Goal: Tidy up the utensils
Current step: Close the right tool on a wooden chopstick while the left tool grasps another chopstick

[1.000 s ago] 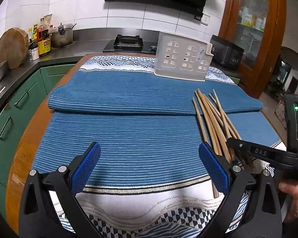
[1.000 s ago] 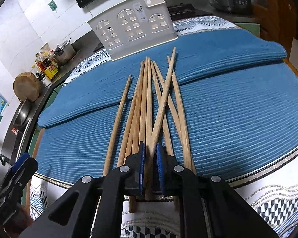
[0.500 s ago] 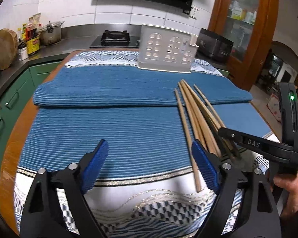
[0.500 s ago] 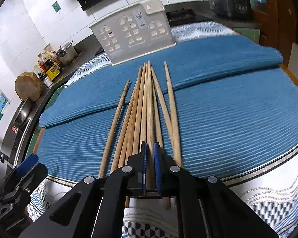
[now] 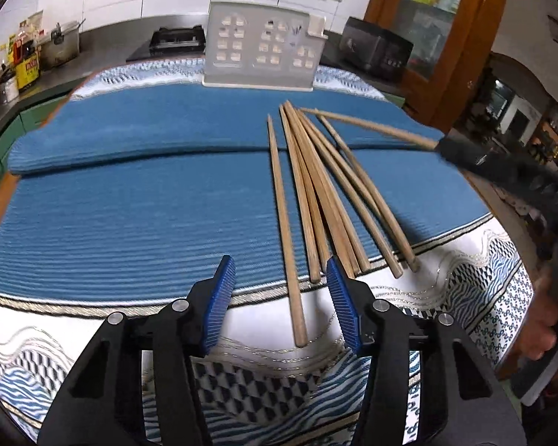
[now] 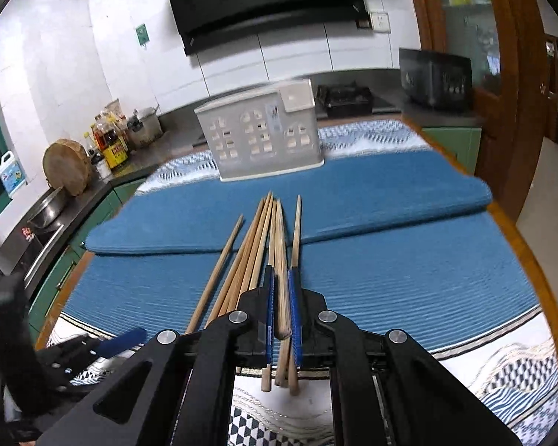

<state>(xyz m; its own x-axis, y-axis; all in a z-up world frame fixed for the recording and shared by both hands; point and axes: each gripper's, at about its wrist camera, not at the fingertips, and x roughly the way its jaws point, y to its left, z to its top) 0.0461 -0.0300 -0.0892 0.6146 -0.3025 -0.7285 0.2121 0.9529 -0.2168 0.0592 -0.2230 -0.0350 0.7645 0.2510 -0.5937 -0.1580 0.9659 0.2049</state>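
The right gripper [image 6: 282, 297] pinched 1 chopstick [image 5: 368, 128], lifted clear of the chopstick pile [image 5: 316, 200] on the blue mat [image 5: 130, 204]. The left gripper [image 5: 279, 290] was closing, with 1 loose chopstick's [image 5: 284, 223] end between its jaws, untouched.

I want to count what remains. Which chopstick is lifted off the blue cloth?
The chopstick clamped in the right gripper: it slants above the others, which lie flat.
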